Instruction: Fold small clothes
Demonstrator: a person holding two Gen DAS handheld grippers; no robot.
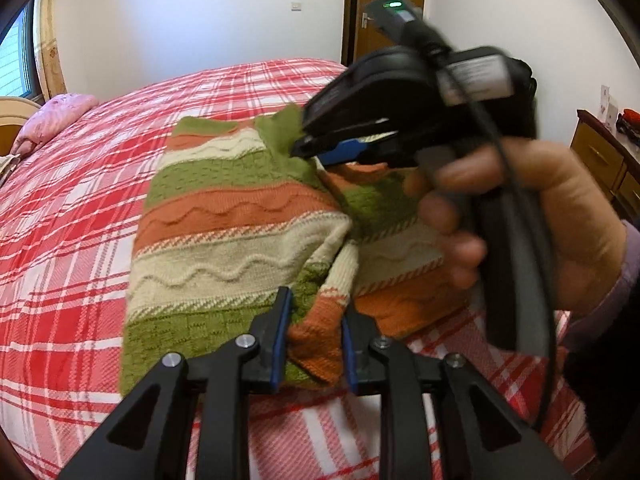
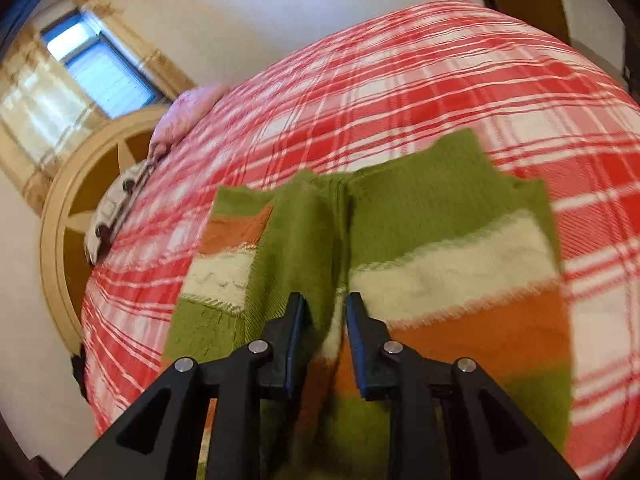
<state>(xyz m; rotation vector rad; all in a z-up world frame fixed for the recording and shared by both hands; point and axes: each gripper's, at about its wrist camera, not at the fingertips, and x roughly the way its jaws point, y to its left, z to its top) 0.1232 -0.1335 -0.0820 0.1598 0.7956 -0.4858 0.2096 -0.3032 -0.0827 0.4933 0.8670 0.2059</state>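
Here, your striped sweater (image 1: 224, 216) lies partly folded on the red plaid bedspread (image 1: 72, 208), its green, orange and cream bands running across the middle of the left wrist view. Your left gripper (image 1: 314, 344) sits at six o'clock in that view, its jaws parted, with the orange and green edge of a folded-over part lying in the gap; the pads do not press on it. Your right gripper (image 1: 316, 148) comes in from two o'clock, held in your hand (image 1: 532, 216), its tips at the sweater's green upper edge. In the right wrist view its jaws (image 2: 324, 340) stand parted over a raised green fold of the sweater (image 2: 440, 248), and whether the pads touch the cloth you cannot tell through the blur. A pink pillow (image 1: 56, 116) rests at ten o'clock.
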